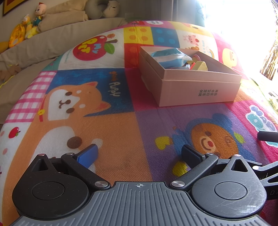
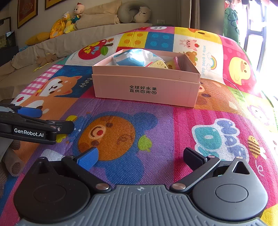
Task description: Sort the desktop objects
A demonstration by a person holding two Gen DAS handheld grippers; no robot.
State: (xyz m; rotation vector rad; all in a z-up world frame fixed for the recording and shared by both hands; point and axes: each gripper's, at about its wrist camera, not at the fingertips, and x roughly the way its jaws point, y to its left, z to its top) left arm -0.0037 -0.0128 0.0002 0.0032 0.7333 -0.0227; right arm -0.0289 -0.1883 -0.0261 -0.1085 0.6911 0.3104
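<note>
a pale cardboard box (image 2: 146, 83) printed with black chinese characters sits open on a colourful cartoon play mat (image 2: 156, 132), holding a blue-and-white packet (image 2: 133, 58) and small toys. mat words include "puppy" and "have a good day". the left gripper (image 1: 139, 151), labelled "genrobot.ai", and the right gripper (image 2: 140, 154) both hover nearby, jaws spread apart, empty.

Cartoon play mat (image 2: 156, 121) fills the view. Beige sofa (image 2: 73, 40) at 11 o'clock, stuffed toys (image 2: 69, 20) and neck pillow (image 2: 133, 12) on top.
</note>
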